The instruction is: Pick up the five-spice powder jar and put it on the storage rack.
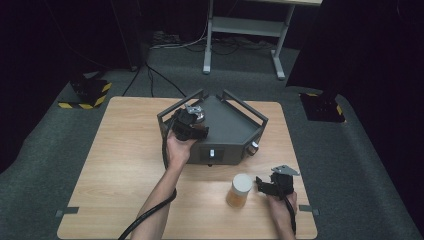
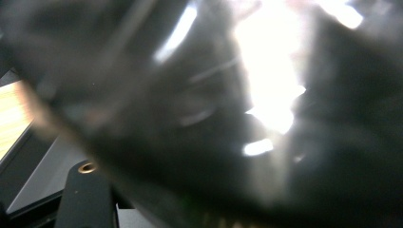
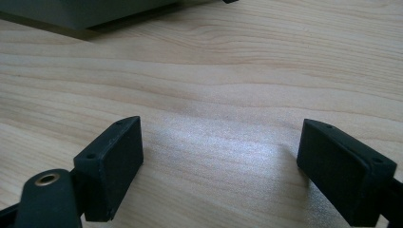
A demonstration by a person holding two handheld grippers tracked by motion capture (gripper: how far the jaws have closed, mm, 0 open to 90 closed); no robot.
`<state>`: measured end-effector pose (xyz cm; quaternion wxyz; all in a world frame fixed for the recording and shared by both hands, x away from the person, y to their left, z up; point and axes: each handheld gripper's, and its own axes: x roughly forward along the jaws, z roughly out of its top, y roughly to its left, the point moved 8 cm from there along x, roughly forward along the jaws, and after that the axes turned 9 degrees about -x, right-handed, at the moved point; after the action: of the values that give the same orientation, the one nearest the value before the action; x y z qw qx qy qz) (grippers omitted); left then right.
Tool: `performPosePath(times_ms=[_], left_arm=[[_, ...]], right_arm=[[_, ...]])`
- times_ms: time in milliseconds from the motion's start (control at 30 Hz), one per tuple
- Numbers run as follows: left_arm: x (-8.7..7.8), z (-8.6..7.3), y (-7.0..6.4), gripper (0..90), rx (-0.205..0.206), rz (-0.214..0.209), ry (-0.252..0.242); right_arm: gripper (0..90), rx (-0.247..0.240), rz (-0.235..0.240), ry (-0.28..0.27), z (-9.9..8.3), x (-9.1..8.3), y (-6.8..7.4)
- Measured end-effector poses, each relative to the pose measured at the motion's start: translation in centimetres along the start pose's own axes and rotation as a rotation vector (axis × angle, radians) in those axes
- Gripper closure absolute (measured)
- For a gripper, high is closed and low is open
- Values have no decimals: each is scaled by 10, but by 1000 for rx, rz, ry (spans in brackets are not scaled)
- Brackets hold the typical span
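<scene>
High view: a light wooden table (image 1: 115, 165) carries a dark grey, wedge-shaped metal stand with an open bar frame (image 1: 227, 127) at its middle. The person's left hand (image 1: 177, 150) holds the left gripper (image 1: 192, 120) over the left part of this stand, beside a small silvery round object (image 1: 198, 114) that lies on the stand's deck; whether the two touch cannot be told. A black cable (image 1: 150, 212) trails from the gripper along the forearm toward the near table edge.

Left gripper view: a dark, glossy, strongly blurred surface with bright glare sits directly before the camera; the spacing of the jaws cannot be told. A strip of wood grain and part of the grey deck appear at the left margin.

High view, near right: the right hand (image 1: 280, 210) holds the right gripper (image 1: 260, 185) low over the table, pointed left toward a small cylindrical jar of amber contents with a white lid (image 1: 239, 191), which stands upright just beside it, not touched.

Right gripper view: the two black jaws are spread wide with nothing but bare wood between them; the base of the grey stand (image 3: 90, 16) shows at the upper left.
</scene>
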<state>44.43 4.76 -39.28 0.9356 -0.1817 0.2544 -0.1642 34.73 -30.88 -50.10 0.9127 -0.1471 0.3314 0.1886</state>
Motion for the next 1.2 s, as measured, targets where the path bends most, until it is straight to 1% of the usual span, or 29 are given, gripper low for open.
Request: performPosePath(times_ms=[133,300,567,600,633,667,700,733,767,800,833,867,967,1000,1100,1133,1167,1200], left_arm=[[0,-1,0,308,15,-1,3],[0,-1,0,308,11,-4,-2],[0,0,2,305,24,-12,7],[-1,-1,2,280,6,-15,-11],[-1,-1,2,237,6,-15,-11],[-3,0,3,211,-15,-18,-18],[-3,0,3,169,-15,-18,-18],[-4,0,4,169,-16,-15,-18],[-4,0,4,143,-13,-11,-19],[-8,-1,6,110,0,-15,-24],[-8,-1,6,94,0,-15,-24],[-12,-1,9,82,-8,-30,-32],[-15,-1,11,46,-17,-40,-39],[-19,0,14,39,-10,-48,-37],[-23,0,15,22,-8,-58,-42],[-26,-1,15,21,7,-53,-44],[-26,-1,15,19,7,-53,-44],[-29,-1,15,16,20,-57,-47]], right_arm=[[157,0,0,0,0,0,0],[157,-1,-1,0,0,0,0],[157,0,0,0,0,0,0],[157,0,0,0,0,0,0],[157,0,0,0,0,0,0],[156,1,-1,0,0,0,0],[156,1,-1,0,0,0,0],[156,0,-2,0,0,0,1],[157,-3,-4,0,0,0,1],[157,-5,-6,0,0,0,1],[157,-5,-6,0,0,0,1],[156,-4,-6,0,0,0,1],[156,-3,-5,0,0,0,1],[156,-4,-6,0,0,0,1],[155,-4,-5,0,0,0,1],[155,-2,-5,0,0,0,1],[154,-2,-4,1,0,0,1],[154,-1,-4,1,0,0,1]])
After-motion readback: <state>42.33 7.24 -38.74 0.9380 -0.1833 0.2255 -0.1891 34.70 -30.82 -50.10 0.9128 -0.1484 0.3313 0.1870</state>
